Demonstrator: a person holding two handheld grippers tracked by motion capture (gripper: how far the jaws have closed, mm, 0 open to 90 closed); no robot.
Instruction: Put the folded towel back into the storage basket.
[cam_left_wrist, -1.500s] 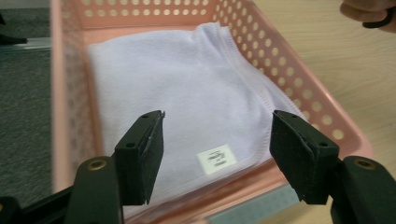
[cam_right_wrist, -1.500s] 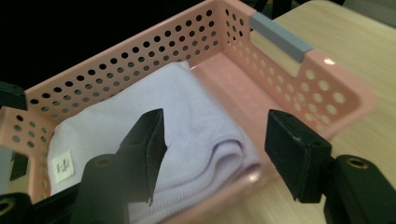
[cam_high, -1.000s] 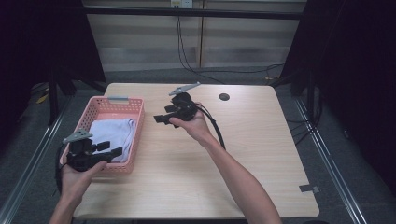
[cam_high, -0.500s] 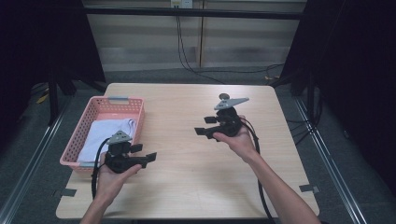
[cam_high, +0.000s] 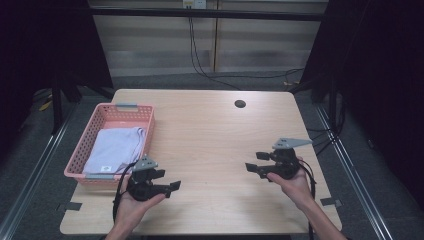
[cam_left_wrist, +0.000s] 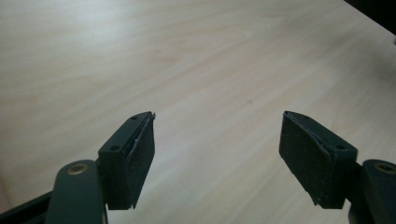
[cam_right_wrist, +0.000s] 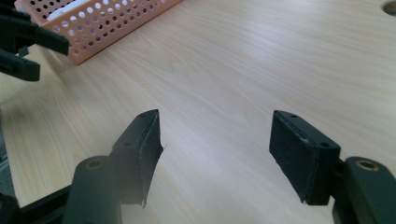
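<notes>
Over on the far left, just up and to the left of the left gripper (cam_high: 172, 187), sits the pink basket (cam_high: 148, 116), a plastic rectangle with straight walls punched full of small round holes and a grey tab on each short rim. Inside it lies a folded cloth (cam_high: 116, 149), pale lilac-white, soft and a little rumpled, with a small label near the corner closest to the person. Both rest on the wooden table (cam_high: 215, 145), a light, smooth top with fine grain lines running across it. The left gripper is low over the near edge of the table just beside the basket's near corner; its jaws have just been opening and now stand wide apart with only bare wood between the flat black pads (cam_left_wrist: 140, 158). It is black and blocky, with a grey three-cornered plate on top and a cable looping off behind. Moving right, across a broad stretch of wood, the right gripper (cam_high: 252, 162) is held well apart from the basket, jaws pointing back towards it and gaping wide, nothing in them. Its matte pads (cam_right_wrist: 299, 156) are rectangular, with slightly frayed edges.
</notes>
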